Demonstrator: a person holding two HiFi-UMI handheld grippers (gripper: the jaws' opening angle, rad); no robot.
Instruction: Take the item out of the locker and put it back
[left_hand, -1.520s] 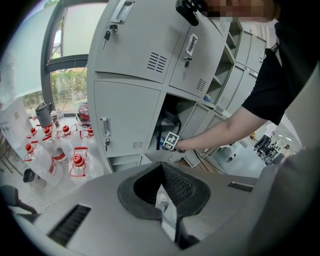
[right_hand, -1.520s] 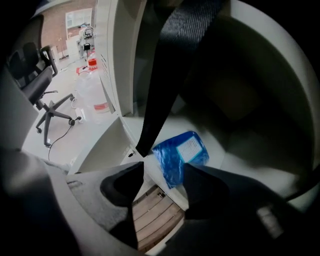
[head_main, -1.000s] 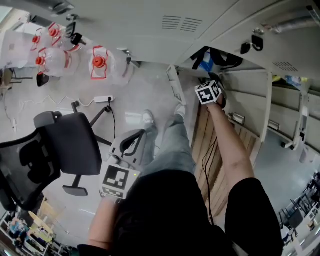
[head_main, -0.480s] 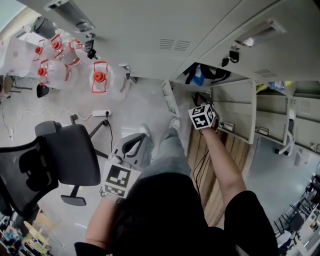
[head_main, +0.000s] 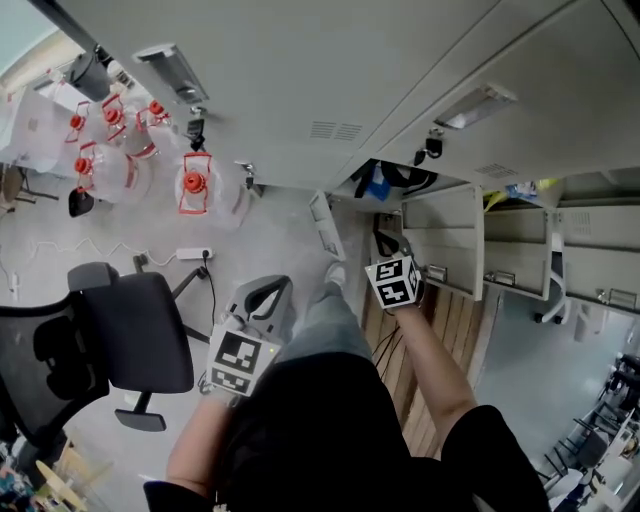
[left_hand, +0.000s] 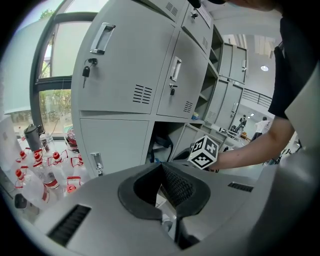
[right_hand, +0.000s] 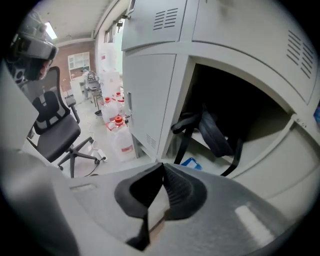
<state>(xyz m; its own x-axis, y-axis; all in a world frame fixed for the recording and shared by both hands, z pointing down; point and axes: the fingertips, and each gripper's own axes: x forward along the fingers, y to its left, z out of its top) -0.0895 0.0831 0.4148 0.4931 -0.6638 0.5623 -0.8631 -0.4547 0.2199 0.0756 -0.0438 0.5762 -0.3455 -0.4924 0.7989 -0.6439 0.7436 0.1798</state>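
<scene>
My right gripper (right_hand: 162, 166) has just closed with nothing between its jaws. It hangs at the mouth of the open locker (right_hand: 182, 95), and the black strap bag (right_hand: 216, 134) lies well inside on the far shelf, so I reckon it's back home. My left gripper (left_hand: 161, 166) is closed and empty too, low on the left to keep clear; the frame post is near on the left, with open room to the right.

Matt grey painted metal locker (head_main: 300, 60)
</scene>
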